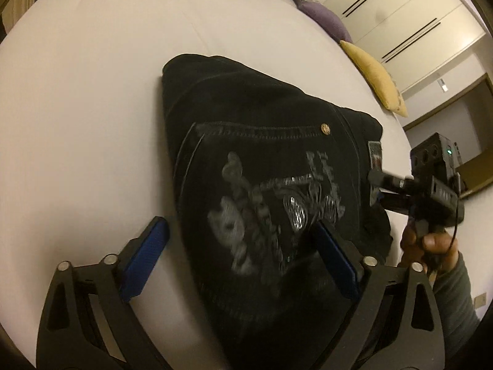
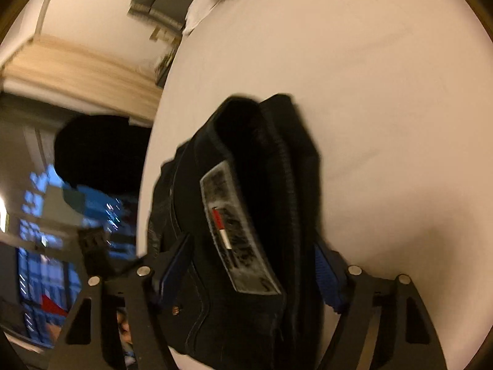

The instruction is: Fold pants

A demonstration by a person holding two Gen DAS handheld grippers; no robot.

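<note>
The black jeans (image 1: 262,160) lie folded into a compact bundle on the white bed (image 1: 92,108), back pocket with silver embroidery facing up. My left gripper (image 1: 243,231) is open, its blue pads wide apart over the near part of the bundle. My right gripper (image 1: 377,186) reaches the waistband patch from the right, held by a hand. In the right wrist view the jeans (image 2: 246,215) with a grey label (image 2: 237,231) sit between the open jaws of my right gripper (image 2: 255,262), which straddle the waistband edge.
A yellow pillow (image 1: 376,77) and a purple pillow (image 1: 326,18) lie at the bed's far edge, with white wardrobes behind. In the right wrist view a dark rounded object (image 2: 95,151) and a window stand left of the bed (image 2: 385,108).
</note>
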